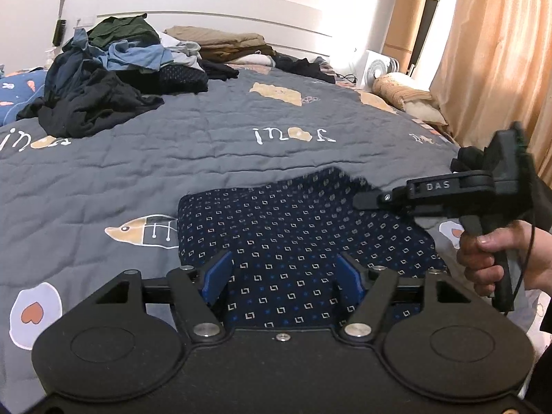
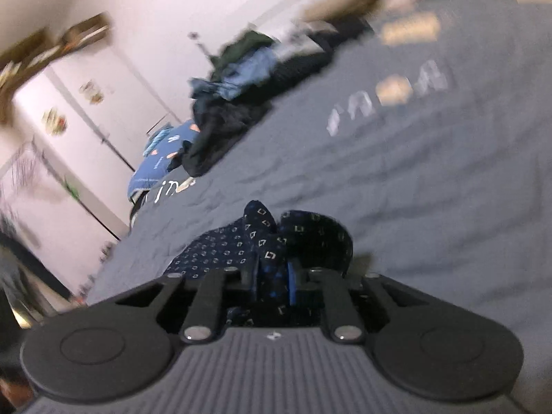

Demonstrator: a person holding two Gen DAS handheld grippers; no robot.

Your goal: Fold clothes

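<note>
Your left gripper [image 1: 281, 276] is standing open, its two blue pads [image 1: 215, 277] spread apart and hanging over the near edge of the patterned garment [image 1: 293, 220] without pressing on it. Your right gripper [image 2: 272, 284] is clamping a bunched fold of that same garment between its pads; the cloth is puckering into two rounded humps just beyond the jaws. In the left wrist view, your right hand [image 1: 490, 258] is wrapping the black pistol handle at the right edge, the tool lying roughly level across the garment's far right corner.

The garment is lying on the near part of the bed: one soft dark-navy piece, printed with small pale squares and blue dots, part-folded into a rough rectangle with one raised corner.

The quilt [image 1: 207, 145] beneath it is a grey stitched fabric, lightly wrinkled, carrying cartoon patches and white lettering.

Further out, one loose heap of unfolded clothes [image 1: 114, 69] is sitting near the headboard [image 1: 214, 3], in black, blue and green crumpled cloth. Beside it, one flat stack of folded tan and brown pieces [image 1: 231, 43] is resting. One white fan [image 1: 376, 67] is standing by the peach pleated curtain [image 1: 493, 51].
</note>
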